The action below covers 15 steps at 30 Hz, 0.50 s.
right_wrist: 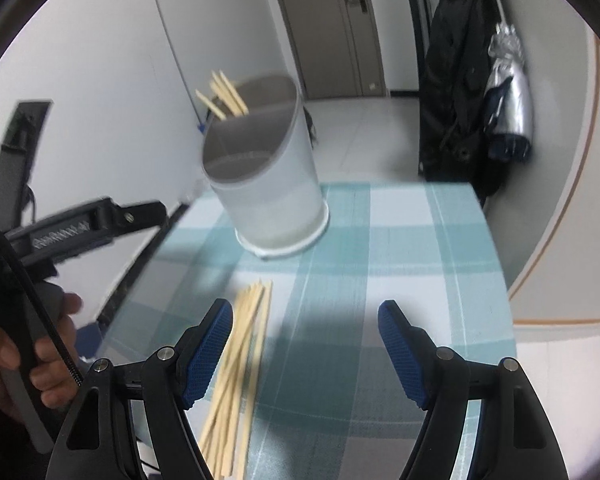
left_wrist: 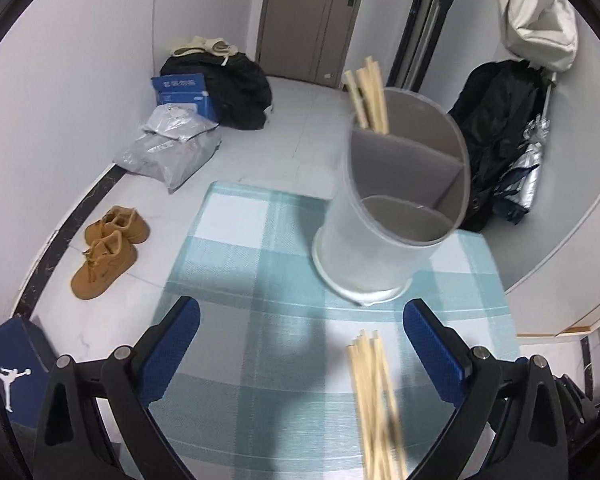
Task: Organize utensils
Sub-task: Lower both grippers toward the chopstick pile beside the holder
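Wooden chopsticks (right_wrist: 236,364) lie just beside open right gripper (right_wrist: 305,350).

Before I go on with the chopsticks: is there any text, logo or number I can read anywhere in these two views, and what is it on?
No words or numbers can be read.
Blue box by the wall: white characters on its lid, too blurred to read.
Dark blue box at lower left: a white jumping-figure logo, no text.
Grey mail bags: faint print, too small to read.
Utensil holder, chopsticks, both grippers: no markings seen.
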Available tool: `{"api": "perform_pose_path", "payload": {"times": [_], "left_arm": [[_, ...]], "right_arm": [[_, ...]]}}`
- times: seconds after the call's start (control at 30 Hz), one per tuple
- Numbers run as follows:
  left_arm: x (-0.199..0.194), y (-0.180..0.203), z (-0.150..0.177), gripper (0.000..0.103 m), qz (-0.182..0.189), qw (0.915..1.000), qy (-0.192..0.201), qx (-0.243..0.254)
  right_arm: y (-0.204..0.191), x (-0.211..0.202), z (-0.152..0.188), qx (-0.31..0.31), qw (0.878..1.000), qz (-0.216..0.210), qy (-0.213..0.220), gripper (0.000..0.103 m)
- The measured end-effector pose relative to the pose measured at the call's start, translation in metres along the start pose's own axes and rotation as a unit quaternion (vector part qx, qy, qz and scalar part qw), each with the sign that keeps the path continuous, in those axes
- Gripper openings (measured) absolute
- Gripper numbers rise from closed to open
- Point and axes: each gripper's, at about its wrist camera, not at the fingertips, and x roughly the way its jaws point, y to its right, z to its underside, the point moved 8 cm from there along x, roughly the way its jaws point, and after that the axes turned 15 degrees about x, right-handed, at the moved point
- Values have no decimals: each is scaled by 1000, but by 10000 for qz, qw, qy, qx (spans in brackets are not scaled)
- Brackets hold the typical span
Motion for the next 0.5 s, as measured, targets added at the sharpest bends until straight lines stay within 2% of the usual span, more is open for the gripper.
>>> {"api": "perform_pose_path", "payload": {"times": [0.17, 0.23, 0.3, 0.4, 0.5], "left_arm": [[14, -21, 0, 100, 104, 9992, -182, -352], [17, -32, 0, 100, 48, 9986, -199, -482], [20, -39, 1, 100, -6, 9982, -252, -548], [23, -45, 5, 100, 64, 9973, -296, -674], [23, -49, 7, 100, 94, 9969, -352, -695]], "right_arm": [[-1, 27, 8, -110, 9986, 227, -464, 71], [-3, 39, 10, -159, 9972, 284, -668, 66], [-7, 50, 12, -217, 9957, 298, -856, 65], [-13, 65, 18, -318, 9925, 270, -1151, 57], [-20, 78, 24, -573, 9882, 409, -1357, 54]]}}
